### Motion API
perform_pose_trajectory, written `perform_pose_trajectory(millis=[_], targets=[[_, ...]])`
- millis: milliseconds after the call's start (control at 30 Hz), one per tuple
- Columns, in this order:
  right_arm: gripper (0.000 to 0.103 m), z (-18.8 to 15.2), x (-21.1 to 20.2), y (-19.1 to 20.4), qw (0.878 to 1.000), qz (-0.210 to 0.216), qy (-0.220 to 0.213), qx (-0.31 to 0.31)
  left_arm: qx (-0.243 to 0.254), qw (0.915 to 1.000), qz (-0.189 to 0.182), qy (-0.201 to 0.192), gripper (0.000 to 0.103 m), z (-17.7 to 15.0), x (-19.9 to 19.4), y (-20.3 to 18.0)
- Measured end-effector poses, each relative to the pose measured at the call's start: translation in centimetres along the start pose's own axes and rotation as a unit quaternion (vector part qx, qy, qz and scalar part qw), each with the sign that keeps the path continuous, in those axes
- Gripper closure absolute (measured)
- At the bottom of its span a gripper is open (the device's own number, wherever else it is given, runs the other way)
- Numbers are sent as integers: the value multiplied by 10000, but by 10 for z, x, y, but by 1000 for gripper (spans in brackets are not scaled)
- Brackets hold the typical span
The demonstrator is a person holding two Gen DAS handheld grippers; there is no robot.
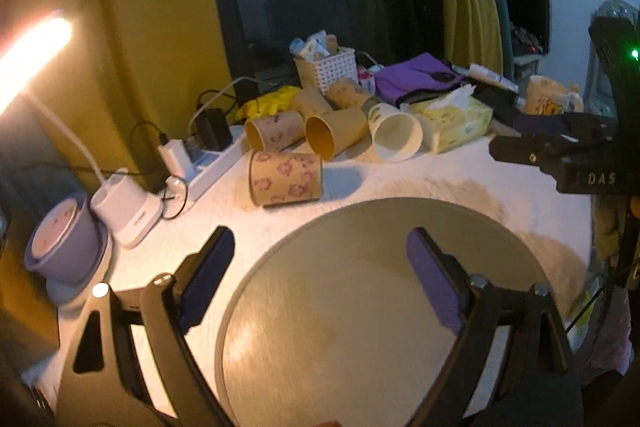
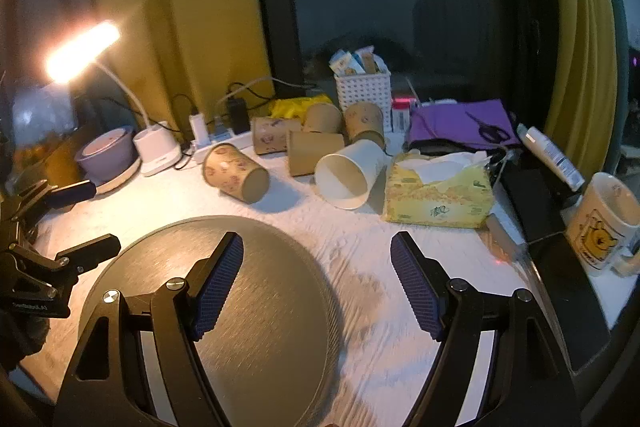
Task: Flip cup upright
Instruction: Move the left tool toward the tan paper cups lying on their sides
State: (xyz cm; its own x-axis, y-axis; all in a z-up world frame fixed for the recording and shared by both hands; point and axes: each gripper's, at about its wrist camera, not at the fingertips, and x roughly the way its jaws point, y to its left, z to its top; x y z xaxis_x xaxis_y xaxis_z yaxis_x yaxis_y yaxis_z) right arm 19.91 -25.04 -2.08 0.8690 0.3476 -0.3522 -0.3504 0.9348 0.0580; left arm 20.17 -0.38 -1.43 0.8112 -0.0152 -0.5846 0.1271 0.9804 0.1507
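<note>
White lattice basket [image 2: 362,91] holds packets; patterned paper cup [image 2: 235,173] lies sideways beyond the round tray [image 2: 288,259], ahead of both spread, empty grippers: left gripper [image 1: 320,275], right gripper [image 2: 316,279]

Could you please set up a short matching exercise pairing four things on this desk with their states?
Things:
1. white paper cup
2. desk lamp
3. Pooh mug
4. right tool

States:
A. upright
B. open, holding nothing
C. lying on its side
D. switched on

Pairs: 1-C, 2-D, 3-A, 4-B
</note>
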Motion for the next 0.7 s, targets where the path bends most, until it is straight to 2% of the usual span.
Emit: perform_pose_trajectory(millis=[167,433,533,700], targets=[[24,11,29,-13,9999,10,112,98,241,9997,5,72,14,26,35,0],[24,39,69,-37,9999,-58,65,138,424,9987,-96,281,14,71,98,-2],[24,51,80,-49,9999,-35,49,151,407,9975,-354,456,14,89,122,-1],[24,69,96,-75,9994,-40,131,308,567,9951,-495,648,14,111,159,-2]])
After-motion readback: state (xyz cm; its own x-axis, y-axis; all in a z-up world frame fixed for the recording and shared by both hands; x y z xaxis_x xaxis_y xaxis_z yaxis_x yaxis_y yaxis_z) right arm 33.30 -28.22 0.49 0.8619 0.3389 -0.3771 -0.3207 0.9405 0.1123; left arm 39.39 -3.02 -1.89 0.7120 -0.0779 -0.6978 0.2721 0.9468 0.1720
